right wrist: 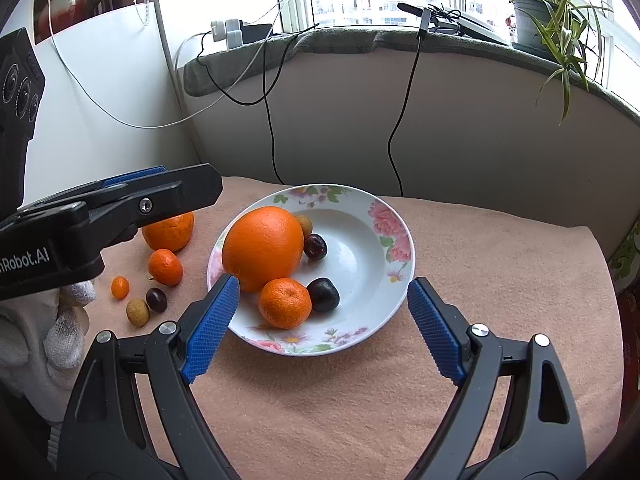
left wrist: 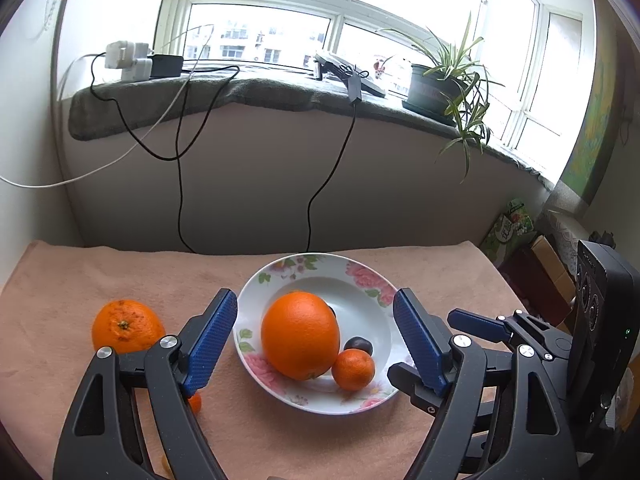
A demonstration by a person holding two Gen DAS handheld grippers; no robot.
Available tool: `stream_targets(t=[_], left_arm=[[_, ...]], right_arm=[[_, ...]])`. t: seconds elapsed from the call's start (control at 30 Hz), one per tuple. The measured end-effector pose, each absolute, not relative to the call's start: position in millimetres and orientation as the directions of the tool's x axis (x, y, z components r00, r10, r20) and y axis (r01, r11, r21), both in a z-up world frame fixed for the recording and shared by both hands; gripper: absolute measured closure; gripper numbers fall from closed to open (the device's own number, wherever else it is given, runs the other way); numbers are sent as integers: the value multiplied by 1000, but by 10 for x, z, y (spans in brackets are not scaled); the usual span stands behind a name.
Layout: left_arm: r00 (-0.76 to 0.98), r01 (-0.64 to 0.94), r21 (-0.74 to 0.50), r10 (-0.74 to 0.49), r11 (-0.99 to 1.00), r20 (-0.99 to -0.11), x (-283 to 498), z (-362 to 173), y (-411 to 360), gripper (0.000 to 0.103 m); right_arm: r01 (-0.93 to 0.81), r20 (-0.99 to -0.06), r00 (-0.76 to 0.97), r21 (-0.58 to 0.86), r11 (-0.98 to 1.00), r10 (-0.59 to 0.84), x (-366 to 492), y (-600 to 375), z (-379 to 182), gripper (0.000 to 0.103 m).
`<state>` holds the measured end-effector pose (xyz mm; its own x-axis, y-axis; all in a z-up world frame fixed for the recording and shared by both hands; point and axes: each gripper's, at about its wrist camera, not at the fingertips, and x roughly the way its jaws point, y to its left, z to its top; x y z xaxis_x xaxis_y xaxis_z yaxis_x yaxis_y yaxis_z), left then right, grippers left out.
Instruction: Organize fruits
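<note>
A floral white plate (left wrist: 360, 276) (right wrist: 384, 216) holds a large orange (left wrist: 300, 334) (right wrist: 262, 248), a mandarin (left wrist: 353, 369) (right wrist: 285, 303), two dark plums (right wrist: 323, 294) (right wrist: 315, 246) and a longan (right wrist: 305, 225). On the cloth to its left lie another orange (left wrist: 126, 326) (right wrist: 170, 234), a mandarin (right wrist: 165, 267), a kumquat (right wrist: 120, 287), a longan (right wrist: 137, 312) and a plum (right wrist: 156, 299). My left gripper (left wrist: 316, 340) is open, above the plate's near side. My right gripper (right wrist: 324, 328) is open over the plate's near rim, empty.
A peach cloth (right wrist: 480, 280) covers the table. A wall with hanging cables (left wrist: 180, 184) stands behind it. The windowsill holds chargers (left wrist: 128, 60) and a potted plant (left wrist: 444, 80). The right gripper's body (left wrist: 560, 344) is at my left view's right edge.
</note>
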<state>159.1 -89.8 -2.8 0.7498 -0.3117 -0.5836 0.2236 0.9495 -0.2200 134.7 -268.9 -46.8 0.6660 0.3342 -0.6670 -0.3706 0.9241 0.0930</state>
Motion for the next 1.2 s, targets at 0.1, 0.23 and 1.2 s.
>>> stream_targets(t=[0.1,0.23,1.2], left_arm=[[752,224,-218,-311,950,-581,1559,-14,-873,22],[757,216,-217,-303,952,-579,1506,3,-810,22],[773,-47,-248,-122,968,-622,865,-321,627,29]], right_arm=[[-372,-665,666,95,923,337,1315,-2667,-448,14],[-372,-662,669,93,923,337,1253,-2628,-410,14],[-582,-670,561,97,807,485,838,-1760,-490,18]])
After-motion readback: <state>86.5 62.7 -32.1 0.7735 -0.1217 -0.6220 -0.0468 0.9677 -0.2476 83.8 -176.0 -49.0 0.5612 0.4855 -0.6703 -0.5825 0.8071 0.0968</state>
